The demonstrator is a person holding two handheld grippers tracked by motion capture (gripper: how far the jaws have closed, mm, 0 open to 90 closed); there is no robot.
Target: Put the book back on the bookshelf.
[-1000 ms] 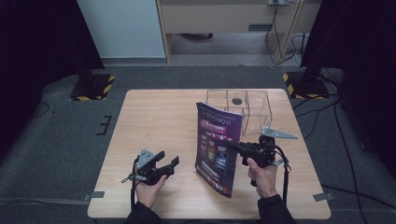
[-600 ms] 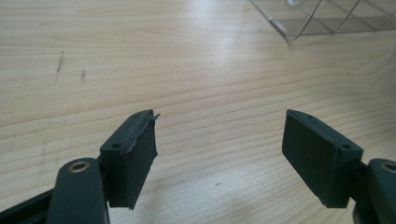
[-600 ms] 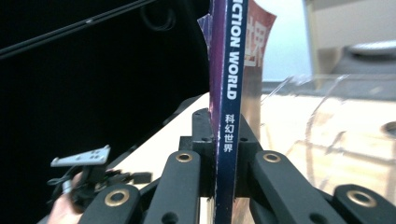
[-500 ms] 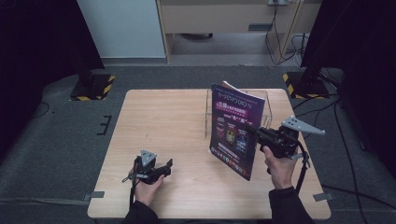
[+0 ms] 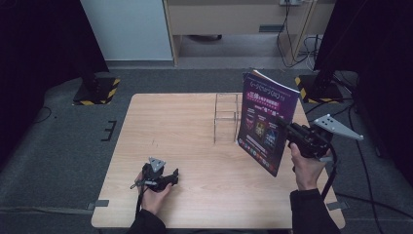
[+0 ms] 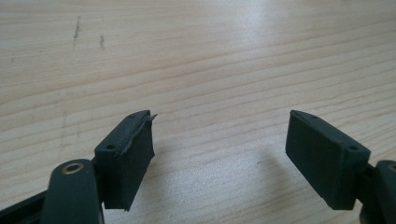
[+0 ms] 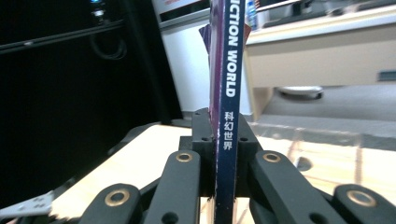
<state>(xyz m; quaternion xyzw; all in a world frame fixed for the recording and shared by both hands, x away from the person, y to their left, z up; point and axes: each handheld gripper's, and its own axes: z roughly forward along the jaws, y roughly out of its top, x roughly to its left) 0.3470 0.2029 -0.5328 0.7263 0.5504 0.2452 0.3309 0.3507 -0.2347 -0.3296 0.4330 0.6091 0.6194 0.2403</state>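
A purple magazine (image 5: 265,119) stands upright in the air over the table's right side, its cover facing the camera. My right gripper (image 5: 287,127) is shut on its spine edge; in the right gripper view the blue spine (image 7: 228,116), printed "WORLD", sits clamped between the two jaws. A clear acrylic rack (image 5: 226,117) stands on the table just left of the magazine. My left gripper (image 5: 168,178) rests low over the front left of the wooden table (image 5: 170,126), jaws wide apart; its black pads (image 6: 126,156) have bare wood between them.
Two stand bases with yellow-black stripes (image 5: 95,90) sit on the grey floor beyond the table's far corners. Cables (image 5: 292,44) lie on the floor at the back right. A light cabinet (image 5: 238,14) stands behind the table.
My right gripper has carried the magazine rightward and farther back, from the table's middle to in front of the rack's right side. The left gripper has stayed near the front left.
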